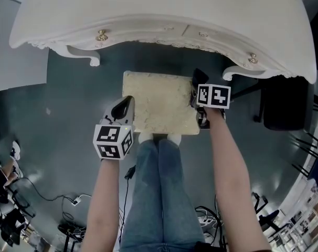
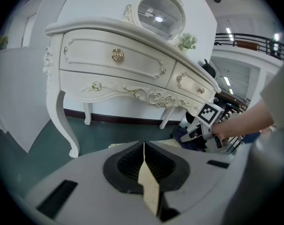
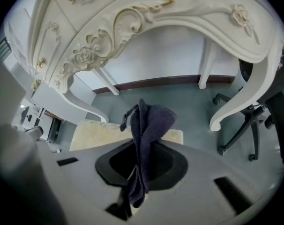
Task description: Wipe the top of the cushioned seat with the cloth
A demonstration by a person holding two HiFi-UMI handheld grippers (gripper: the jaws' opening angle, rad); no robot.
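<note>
- Head view: cushioned seat (image 1: 159, 105), cream, centre of frame, below the front edge of the white dressing table (image 1: 164, 14) and above the person's shoes.
- Head view: left gripper (image 1: 124, 103) over the seat's lower left corner. Right gripper (image 1: 197, 96) at the seat's right edge, with the dark cloth (image 1: 198, 79) bunched at its tips. I cannot tell from here whether the cloth touches the cushion.
- Left gripper view: my left tongs are closed on each other, with nothing held. The seat shows only as a pale strip just above them. The right gripper sits at centre right with the cloth hanging dark beside it.
- Right gripper view: my right tongs are clamped on the cloth, pinched at a fold. A loose bunch stands above the tips at centre frame and a tail hangs to the lower centre. The seat lies behind at centre left, and a dark office chair (image 3: 247, 135) is at right.
- Handling, cloth: I judge it light, soft and limp. It will fold under itself when dragged, and the present mid-fold pinch looks secure.
- Handling, seat: I judge the padded top yields to pressure and its textured fabric may snag the cloth.
</note>
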